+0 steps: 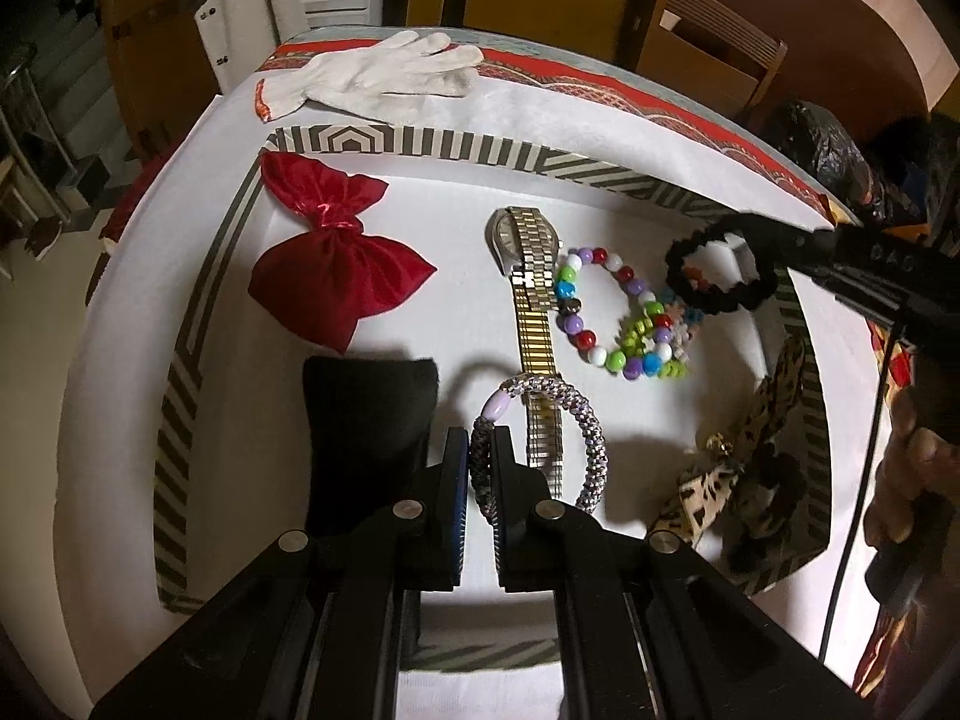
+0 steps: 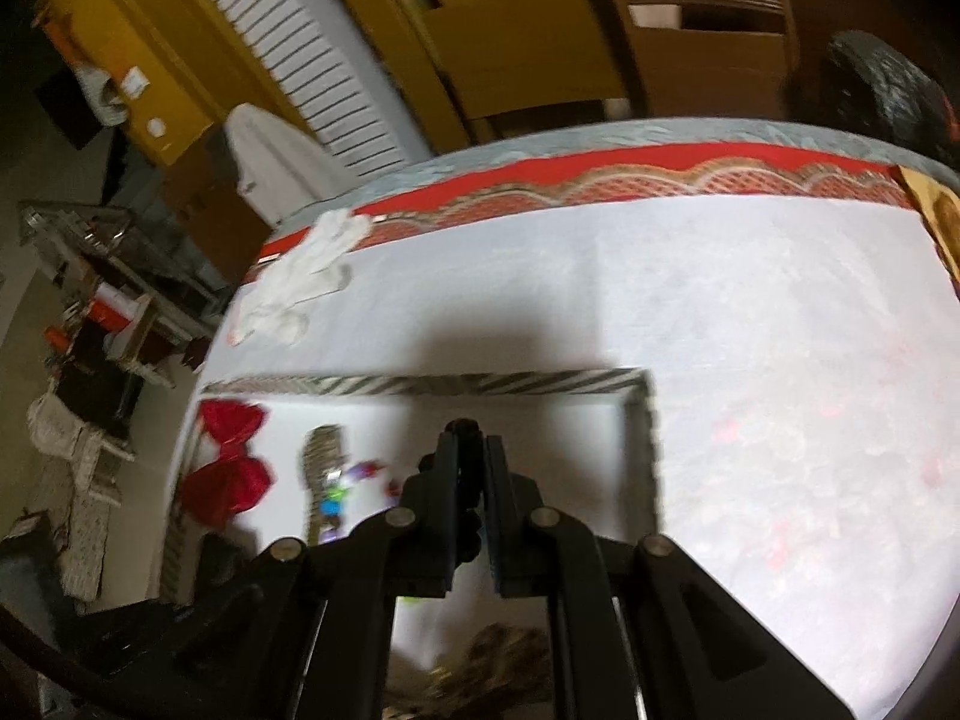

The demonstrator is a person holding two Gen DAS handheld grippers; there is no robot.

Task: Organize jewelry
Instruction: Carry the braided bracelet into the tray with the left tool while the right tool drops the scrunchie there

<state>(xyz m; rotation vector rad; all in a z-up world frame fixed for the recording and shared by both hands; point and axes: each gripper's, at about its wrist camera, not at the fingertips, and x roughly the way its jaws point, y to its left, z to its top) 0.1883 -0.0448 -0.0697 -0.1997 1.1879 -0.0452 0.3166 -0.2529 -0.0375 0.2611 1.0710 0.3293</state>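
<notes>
Bracelet (image 1: 543, 438), woven, light, limp, pinched at its cord between closed left fingers (image 1: 457, 468) | right fingers (image 2: 447, 480) clamp soft black scrunchie (image 1: 720, 273), beyond and right of left fingers.

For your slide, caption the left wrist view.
Left tool grips a bracelet over the tray; right tool lifts a scrunchie.

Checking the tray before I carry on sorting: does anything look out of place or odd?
The white work glove lies on the cloth beyond the striped tray, no jewelry at all. Inside the tray, the colourful bead bracelets lie tangled on one another, and one touches the watch band.
</notes>
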